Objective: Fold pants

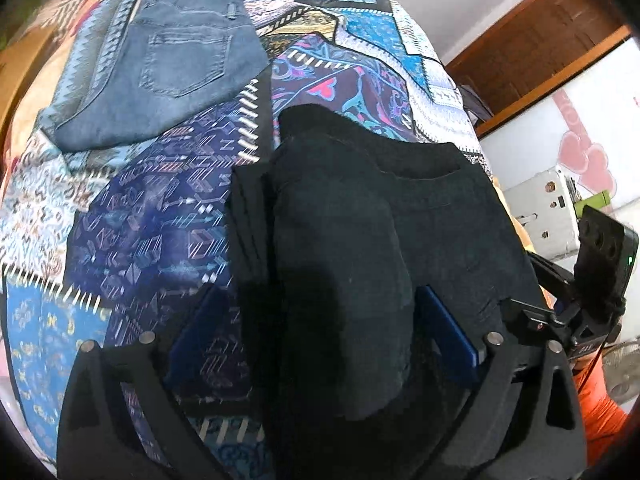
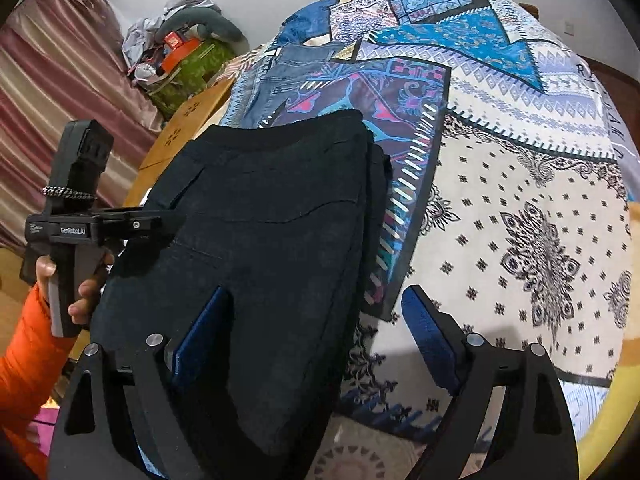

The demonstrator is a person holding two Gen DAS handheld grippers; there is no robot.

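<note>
Black pants (image 1: 360,216) lie folded on the patterned bedspread (image 1: 152,216); they also show in the right wrist view (image 2: 272,216). My left gripper (image 1: 320,320) is open, its blue pads (image 1: 452,332) straddling a raised fold of the black cloth. My right gripper (image 2: 320,328) is open over the pants' right edge, its left pad (image 2: 200,340) on the cloth and its right pad (image 2: 432,336) over the bedspread (image 2: 520,200). The left gripper's body (image 2: 72,208) shows at the pants' left side, held by a hand in an orange sleeve.
Folded blue jeans (image 1: 160,68) lie further up the bed, also in the right wrist view (image 2: 280,72). A pile of bags and clutter (image 2: 180,52) sits by the wall. A wooden door frame (image 1: 532,52) and a white box (image 1: 548,216) stand right of the bed.
</note>
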